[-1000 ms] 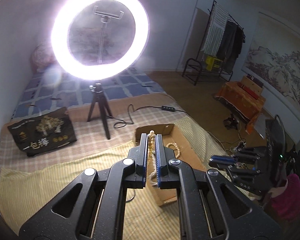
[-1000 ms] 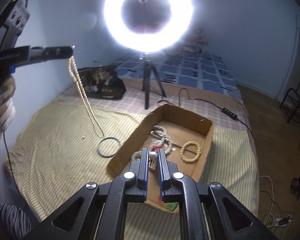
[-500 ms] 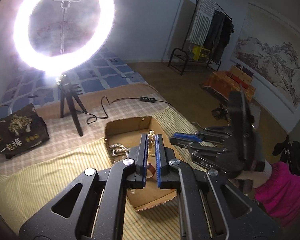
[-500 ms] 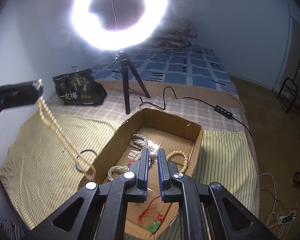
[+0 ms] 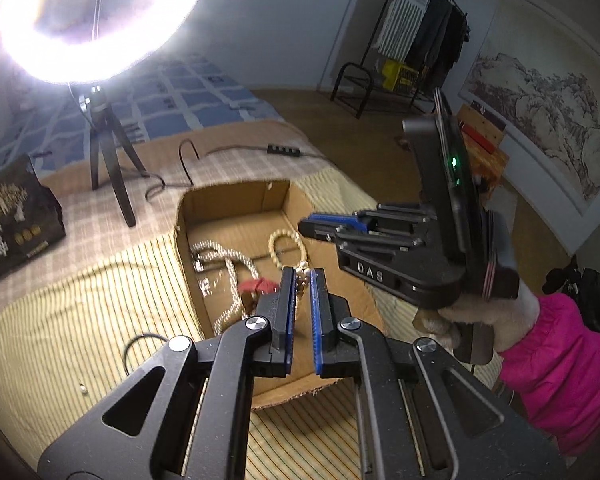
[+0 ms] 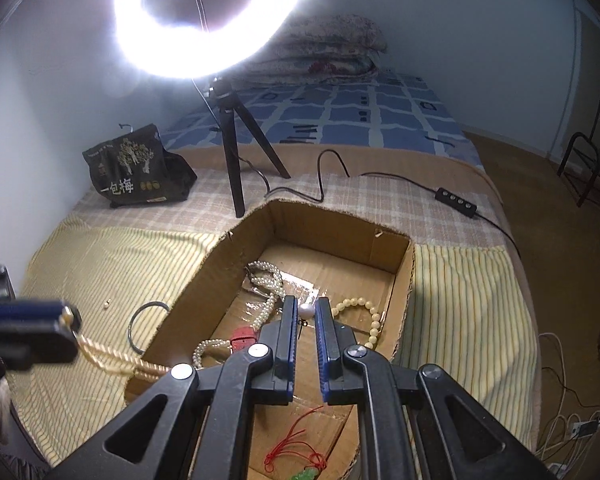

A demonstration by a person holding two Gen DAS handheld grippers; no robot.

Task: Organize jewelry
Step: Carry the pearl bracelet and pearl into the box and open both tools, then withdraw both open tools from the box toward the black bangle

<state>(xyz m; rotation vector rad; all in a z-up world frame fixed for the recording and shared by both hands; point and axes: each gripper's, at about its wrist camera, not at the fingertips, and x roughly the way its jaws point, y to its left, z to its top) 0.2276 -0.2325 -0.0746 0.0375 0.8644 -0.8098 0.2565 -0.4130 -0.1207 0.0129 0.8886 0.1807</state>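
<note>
The left gripper [image 5: 301, 276] pinches a bead strand [image 5: 302, 274] between its blue pads, the beads showing at the tips; in the right view the strand [image 6: 112, 358] trails from that gripper [image 6: 66, 316] down over the near-left wall of the box [image 6: 406, 280], its loose end seemingly draped on the rim; the right gripper [image 6: 306, 312] nips a pearl earring [image 6: 306, 311] at its fingertips, over the box middle; inside lie a pearl necklace [image 6: 266, 280] at the far left, a bead bracelet [image 6: 364, 310] to the right, a red charm [image 6: 244, 336] and, nearest, a red cord with green pendant [image 6: 300, 456]; a bangle [image 6: 140, 324] rests on the striped cloth [image 6: 100, 264] just left of the box; the strand looks light and limp, likely to swing and snag on the rim, so hold it high on the loop and lower it slowly; the earring is tiny and smooth, apt to slip, best held by the pearl
</note>
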